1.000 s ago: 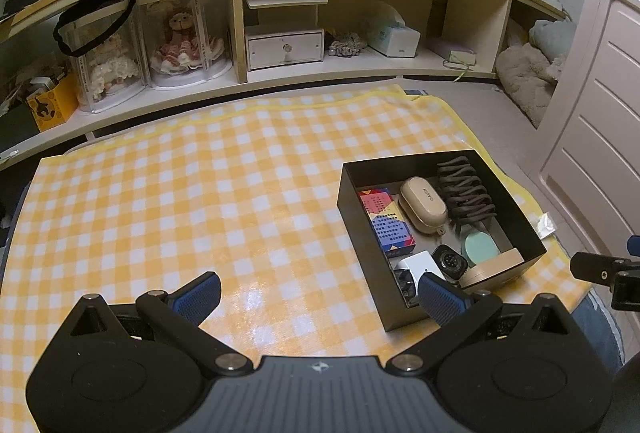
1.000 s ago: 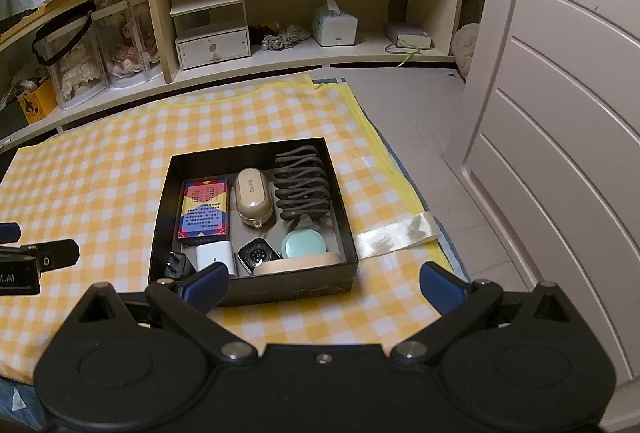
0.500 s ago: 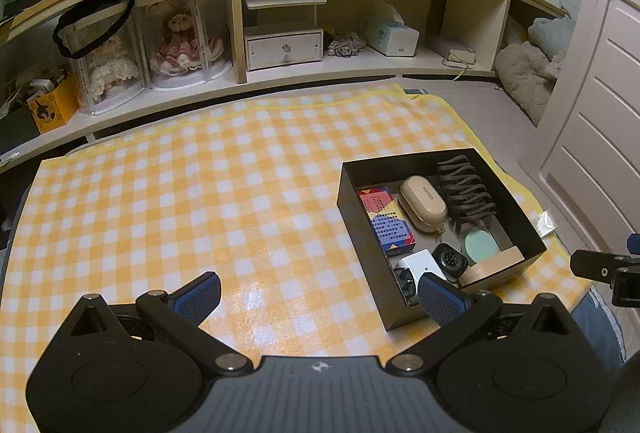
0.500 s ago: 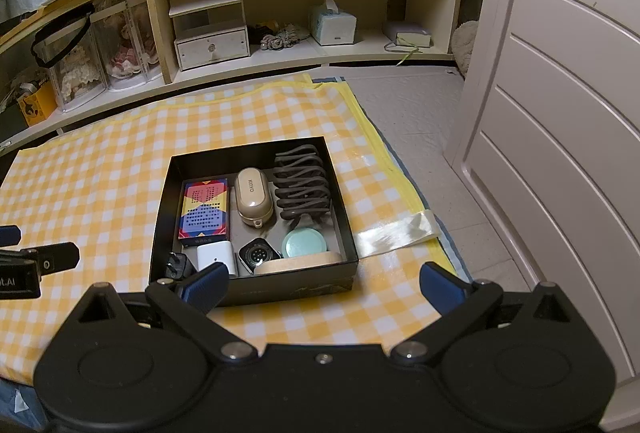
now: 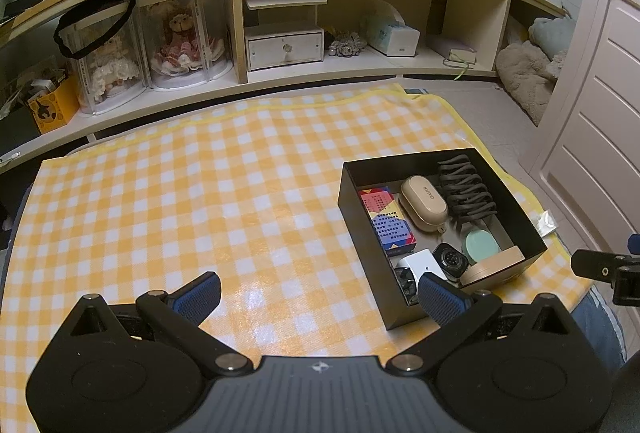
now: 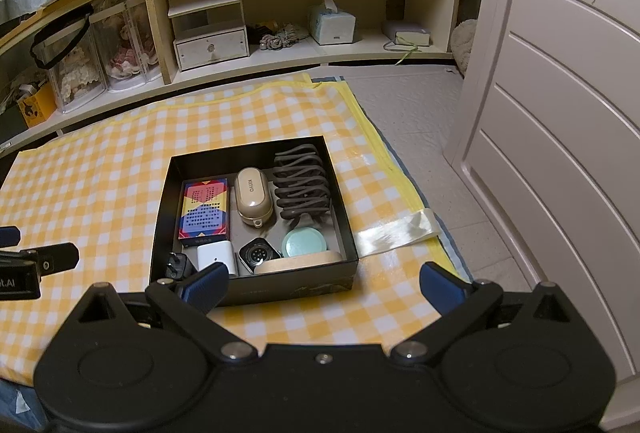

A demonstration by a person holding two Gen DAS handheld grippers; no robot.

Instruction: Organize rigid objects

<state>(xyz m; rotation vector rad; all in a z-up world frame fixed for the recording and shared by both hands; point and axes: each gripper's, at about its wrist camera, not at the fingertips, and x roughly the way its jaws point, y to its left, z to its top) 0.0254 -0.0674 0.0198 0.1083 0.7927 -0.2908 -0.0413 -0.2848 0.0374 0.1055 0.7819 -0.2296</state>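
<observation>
A black box [image 6: 256, 287] [image 5: 362, 229] sits on the yellow checked cloth [image 5: 180, 201] [image 6: 88, 169]. Inside lie a colourful card box [image 6: 205, 212] [image 5: 387, 220], a beige case [image 6: 253, 196] [image 5: 423, 203], a dark ribbed rack [image 6: 302, 180] [image 5: 466, 191], a mint round tin [image 6: 304, 243] [image 5: 481, 245], a watch face [image 6: 258, 254] [image 5: 451, 260], a white charger [image 6: 214, 256] [image 5: 420, 265], a black plug [image 6: 178, 265] and a wooden disc [image 6: 298, 265] [image 5: 494, 267]. My left gripper [image 5: 320, 295] hovers open left of the box, holding nothing. My right gripper [image 6: 324, 285] stands open just in front of the box, also holding nothing.
A low wooden shelf [image 5: 280, 73] runs along the back with doll cases [image 5: 180, 41], a small drawer unit [image 5: 284, 45] and a tissue box [image 5: 394, 33]. A white panelled door [image 6: 560, 113] stands on the right. Clear tape [image 6: 394, 233] pins the cloth's right edge.
</observation>
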